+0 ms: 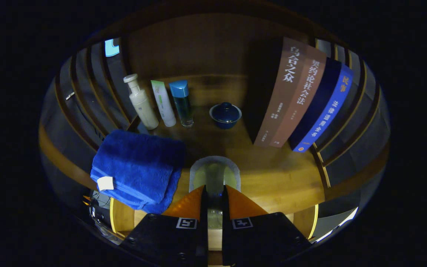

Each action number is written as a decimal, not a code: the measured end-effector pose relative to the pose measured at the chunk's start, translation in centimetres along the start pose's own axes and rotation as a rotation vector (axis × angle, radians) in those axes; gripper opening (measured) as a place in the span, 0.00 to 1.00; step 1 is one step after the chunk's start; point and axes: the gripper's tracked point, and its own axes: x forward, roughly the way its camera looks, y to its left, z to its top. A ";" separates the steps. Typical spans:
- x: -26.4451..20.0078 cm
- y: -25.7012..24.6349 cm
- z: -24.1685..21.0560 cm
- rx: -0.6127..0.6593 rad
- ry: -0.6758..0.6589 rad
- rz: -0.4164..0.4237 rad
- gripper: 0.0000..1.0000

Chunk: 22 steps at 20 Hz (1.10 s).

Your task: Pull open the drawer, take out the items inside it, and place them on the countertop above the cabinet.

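Observation:
My gripper (214, 194) is shut on a pale greenish translucent item (215, 174) with a rounded far end. The item sticks out forward from between the fingers (203, 198), over the wooden countertop (280, 181). I cannot tell whether it touches the wood. A folded blue towel (137, 168) lies on the countertop just left of the fingers. Beyond the held item, a dark blue lidded bowl (225, 115) stands near the back. The drawer is hidden from this view.
A white pump bottle (142, 103), a white tube (163, 103) and a blue-capped bottle (182, 102) stand in a row at the back left. Several books (302, 96) lean at the back right. Bare wood lies right of the fingers. The countertop's front edge (124, 218) is close below.

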 end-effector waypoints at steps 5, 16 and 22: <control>2.4 0.1 0.2 0.008 0.042 0.004 0.19; -0.7 -0.3 0.7 0.007 -0.104 0.003 0.91; -7.7 0.4 -2.1 0.017 -0.347 0.007 0.98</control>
